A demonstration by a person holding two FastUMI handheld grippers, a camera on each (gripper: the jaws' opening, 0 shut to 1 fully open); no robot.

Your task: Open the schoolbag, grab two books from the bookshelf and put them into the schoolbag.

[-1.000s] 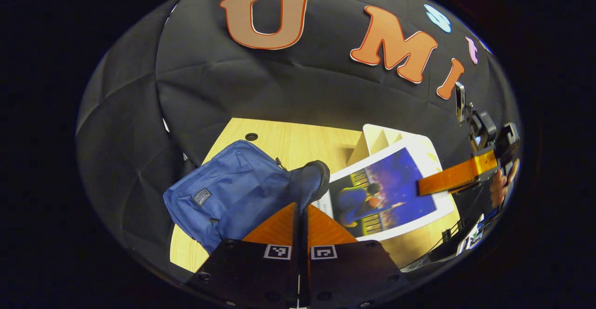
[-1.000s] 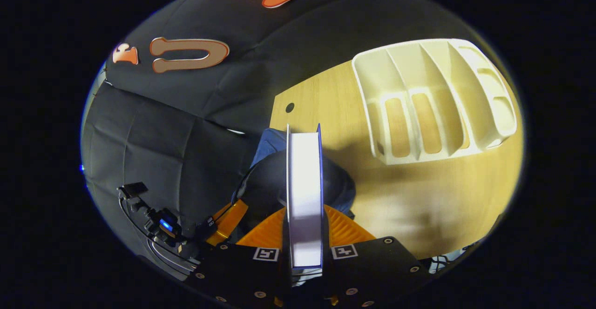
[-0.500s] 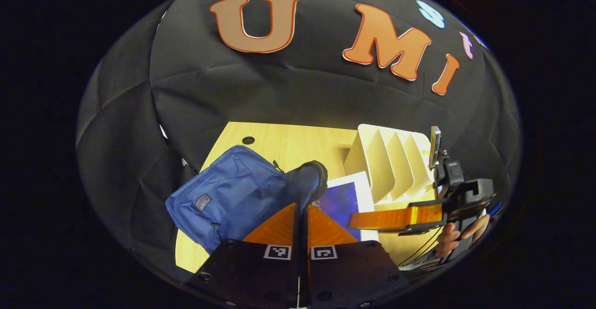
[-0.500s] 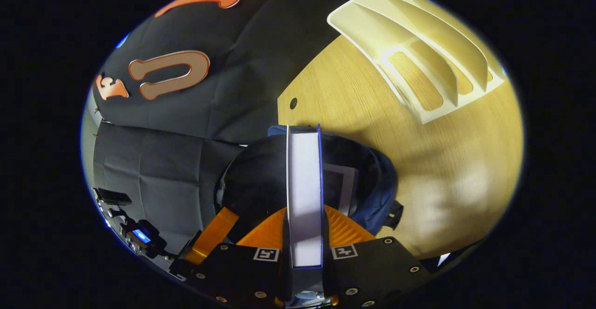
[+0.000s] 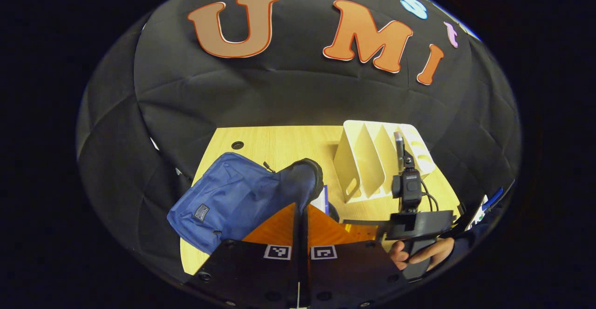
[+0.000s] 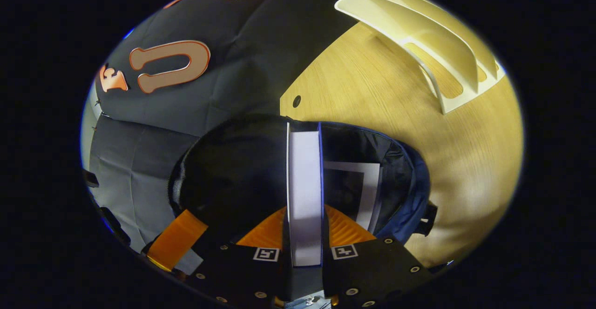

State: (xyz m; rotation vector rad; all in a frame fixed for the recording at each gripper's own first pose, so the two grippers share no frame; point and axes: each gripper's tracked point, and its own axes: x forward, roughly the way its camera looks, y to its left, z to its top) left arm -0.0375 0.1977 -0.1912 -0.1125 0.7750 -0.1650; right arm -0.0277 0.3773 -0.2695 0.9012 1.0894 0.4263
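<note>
The blue schoolbag [image 5: 228, 197] lies on the wooden table, and my left gripper [image 5: 301, 205] is shut on the dark rim of its opening, holding it up. My right gripper [image 6: 305, 209] is shut on a book [image 6: 304, 183] seen edge-on, its far end down inside the bag's open mouth [image 6: 400, 160]. Another book [image 6: 361, 190] with a white border lies inside the bag. In the left gripper view the right gripper [image 5: 361, 225] reaches in behind the rim, held by a hand [image 5: 419, 253], and a sliver of the book [image 5: 324, 199] shows.
The white bookshelf [image 5: 377, 164] with its slanted dividers stands on the table [image 5: 284, 144] to the right of the bag; its slots look bare [image 6: 433, 34]. A finger of the left gripper [image 6: 177, 239] shows at the bag's near rim.
My right gripper carried the book from above the table down into the bag's mouth, so its cover has gone out of sight behind the rim. The left gripper kept hold of the rim.
</note>
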